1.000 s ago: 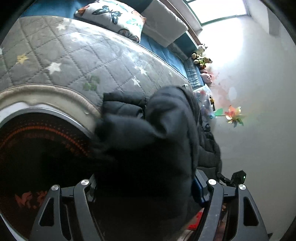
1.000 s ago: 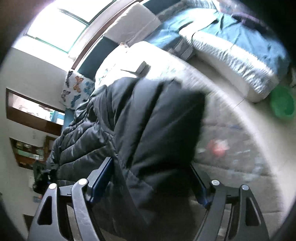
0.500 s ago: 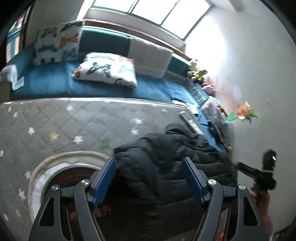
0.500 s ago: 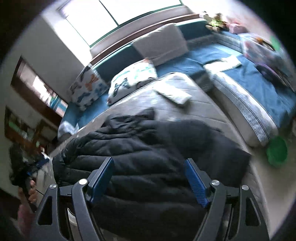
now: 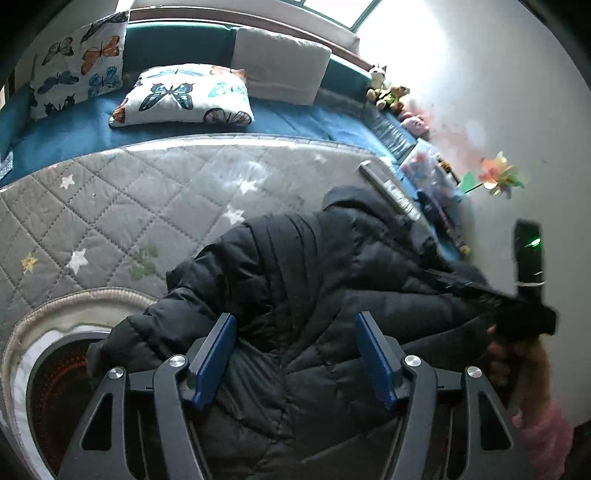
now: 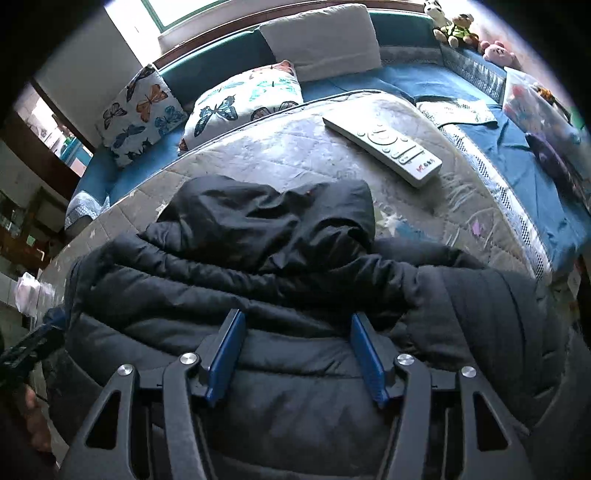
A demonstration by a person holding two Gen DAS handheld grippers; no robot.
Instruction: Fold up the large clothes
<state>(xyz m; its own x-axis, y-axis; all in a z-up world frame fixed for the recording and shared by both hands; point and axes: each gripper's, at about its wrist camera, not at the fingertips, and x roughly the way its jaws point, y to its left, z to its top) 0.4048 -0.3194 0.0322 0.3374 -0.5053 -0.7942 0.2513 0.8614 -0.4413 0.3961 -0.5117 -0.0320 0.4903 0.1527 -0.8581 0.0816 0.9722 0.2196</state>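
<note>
A black hooded puffer jacket (image 5: pixel 314 280) lies bunched on the grey quilted mattress (image 5: pixel 122 206). In the right wrist view the jacket (image 6: pixel 280 295) lies with its hood (image 6: pixel 266 218) pointing away from me and a sleeve folded across it. My left gripper (image 5: pixel 295 354) is open above the jacket's near part, holding nothing. My right gripper (image 6: pixel 295 354) is open over the jacket's body, holding nothing. The right gripper also shows at the right edge of the left wrist view (image 5: pixel 517 314).
A white remote (image 6: pixel 384 147) lies on the mattress beyond the hood. Butterfly pillows (image 5: pixel 181 96) and a grey cushion (image 5: pixel 280 70) lie on the blue bench behind. Soft toys (image 6: pixel 454 26) sit at the back right. A round rug (image 5: pixel 55 369) lies at lower left.
Both grippers have let go of the jacket and opened. The jacket has dropped from hanging in the jaws to lying on the mattress, and both grippers have drawn back above it.
</note>
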